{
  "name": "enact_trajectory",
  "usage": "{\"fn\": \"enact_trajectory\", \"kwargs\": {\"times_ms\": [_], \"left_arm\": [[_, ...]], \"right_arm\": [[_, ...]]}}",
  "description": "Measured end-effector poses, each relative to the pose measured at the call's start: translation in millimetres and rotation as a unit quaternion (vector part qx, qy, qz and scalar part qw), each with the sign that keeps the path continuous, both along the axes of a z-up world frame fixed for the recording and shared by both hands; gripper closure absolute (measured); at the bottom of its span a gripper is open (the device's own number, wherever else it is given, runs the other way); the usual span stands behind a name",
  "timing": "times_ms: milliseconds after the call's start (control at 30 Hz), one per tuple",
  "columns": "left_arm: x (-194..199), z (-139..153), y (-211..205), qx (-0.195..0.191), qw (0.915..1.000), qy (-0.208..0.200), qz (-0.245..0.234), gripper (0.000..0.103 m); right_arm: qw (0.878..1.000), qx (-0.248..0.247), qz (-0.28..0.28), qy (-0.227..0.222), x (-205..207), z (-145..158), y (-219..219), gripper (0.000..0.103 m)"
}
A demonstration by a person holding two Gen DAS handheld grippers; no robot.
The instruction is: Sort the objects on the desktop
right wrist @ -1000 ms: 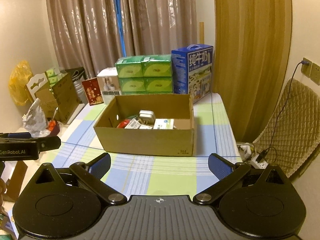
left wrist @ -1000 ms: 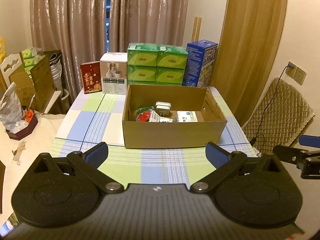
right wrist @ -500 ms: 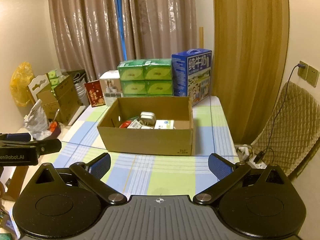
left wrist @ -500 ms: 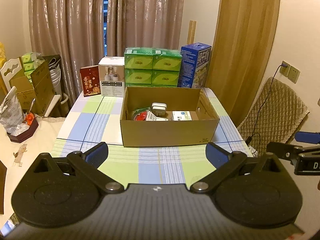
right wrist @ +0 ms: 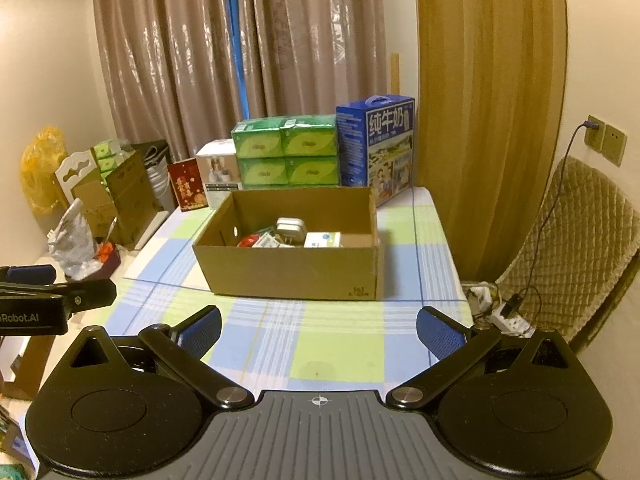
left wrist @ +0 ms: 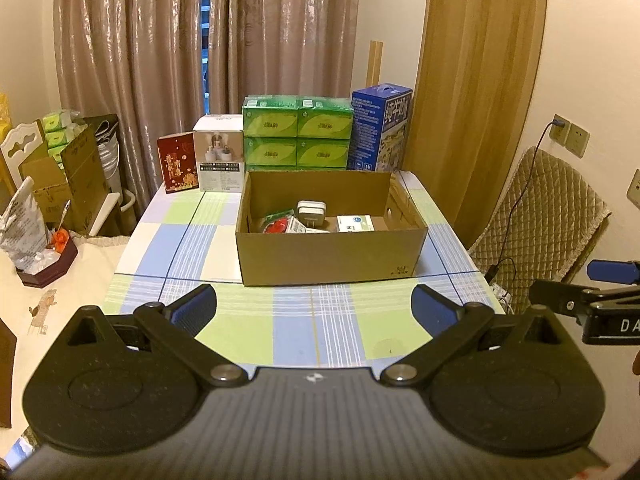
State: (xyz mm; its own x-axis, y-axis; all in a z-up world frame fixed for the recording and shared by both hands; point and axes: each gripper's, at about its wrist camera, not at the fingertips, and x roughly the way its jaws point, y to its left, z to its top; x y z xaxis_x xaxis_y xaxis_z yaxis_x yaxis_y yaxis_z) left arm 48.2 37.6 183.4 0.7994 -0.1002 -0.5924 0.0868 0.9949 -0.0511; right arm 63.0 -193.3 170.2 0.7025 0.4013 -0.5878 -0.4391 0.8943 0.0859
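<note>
Cardboard box (left wrist: 331, 256) sits mid-table, holding a white charger (left wrist: 311, 213) and small packets. Left gripper (left wrist: 314, 306) and right gripper (right wrist: 319, 326) hover empty, jaws spread; approach from above, clearing the box wall.

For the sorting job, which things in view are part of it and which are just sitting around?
Part of the job:
cardboard box
white plug adapter, red packet and white carton inside it
left gripper and right gripper, both open and empty

Just sitting around:
green tissue packs
blue milk carton
red box
quilted chair
</note>
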Motion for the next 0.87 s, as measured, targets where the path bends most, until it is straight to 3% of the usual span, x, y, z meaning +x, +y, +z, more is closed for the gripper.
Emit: {"fn": "enact_trajectory", "kwargs": {"times_ms": [867], "left_arm": [[-4.6,-7.4,-3.2,-0.001,1.0000,0.002,-0.004,0.001]], "right_arm": [[1.000,-0.004,-0.007,-0.003,-11.8,-4.6,-8.2,0.002]]}}
